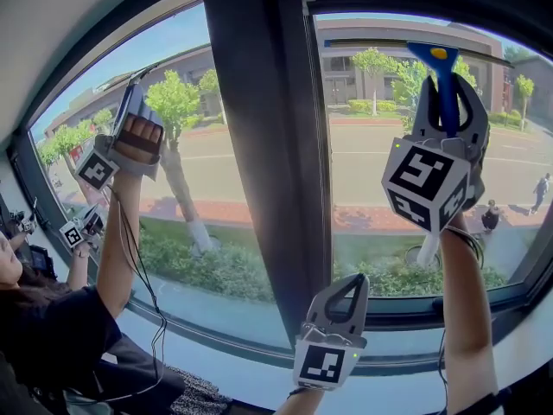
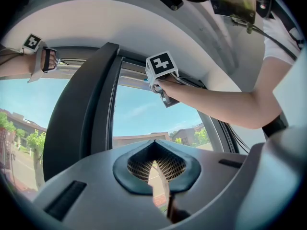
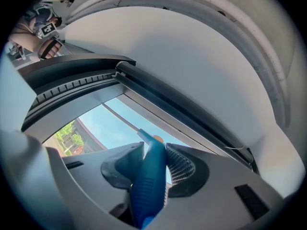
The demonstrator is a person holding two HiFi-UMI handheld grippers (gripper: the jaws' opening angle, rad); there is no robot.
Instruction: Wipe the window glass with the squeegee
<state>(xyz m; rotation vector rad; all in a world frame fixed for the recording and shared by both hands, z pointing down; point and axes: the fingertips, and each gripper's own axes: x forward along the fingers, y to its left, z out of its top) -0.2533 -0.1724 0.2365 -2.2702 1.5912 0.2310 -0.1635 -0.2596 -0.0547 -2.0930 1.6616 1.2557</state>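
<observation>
The squeegee (image 1: 443,63) was clamped by its handle in the right gripper (image 1: 445,83), blade at the top of the window glass (image 1: 380,171), left gripper (image 1: 350,285) closed and empty below, so the wipe looked barely begun, nearly the whole pane left.

Grey left gripper (image 1: 352,284); grey right gripper (image 1: 448,80); white cubes, black square markers; dark ribbed jaws; white sleeve (image 2: 282,32).
</observation>
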